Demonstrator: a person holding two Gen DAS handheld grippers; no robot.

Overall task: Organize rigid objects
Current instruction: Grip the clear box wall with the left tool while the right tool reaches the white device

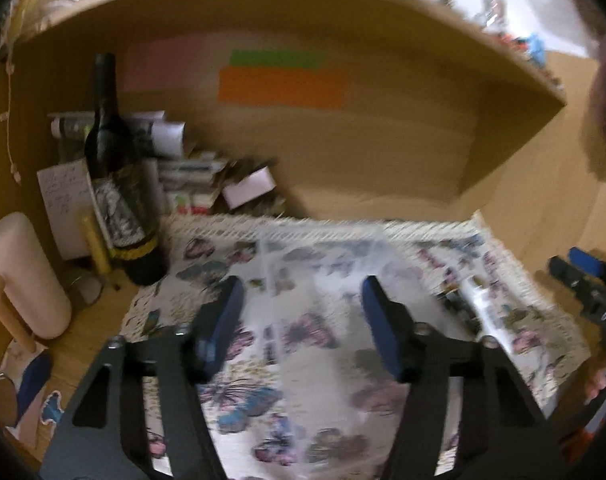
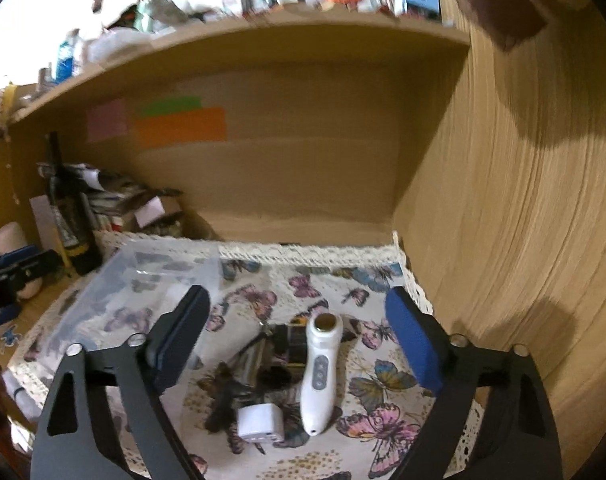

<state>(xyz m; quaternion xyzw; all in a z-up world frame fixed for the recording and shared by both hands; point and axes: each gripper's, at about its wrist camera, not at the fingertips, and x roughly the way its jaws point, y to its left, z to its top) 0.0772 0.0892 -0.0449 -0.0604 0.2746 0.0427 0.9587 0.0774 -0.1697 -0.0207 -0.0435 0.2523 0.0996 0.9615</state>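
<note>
Butterfly-print cloth (image 2: 367, 432) on wooden desk (image 1: 83, 344), beneath cluttered shelf (image 2: 263, 26).

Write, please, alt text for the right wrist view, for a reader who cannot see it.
The open right gripper hangs over a butterfly-print cloth, above a white handheld device, a small white cube and some dark items too blurred to name. A clear plastic bin sits to the left, and the left gripper shows at the left edge.
</note>
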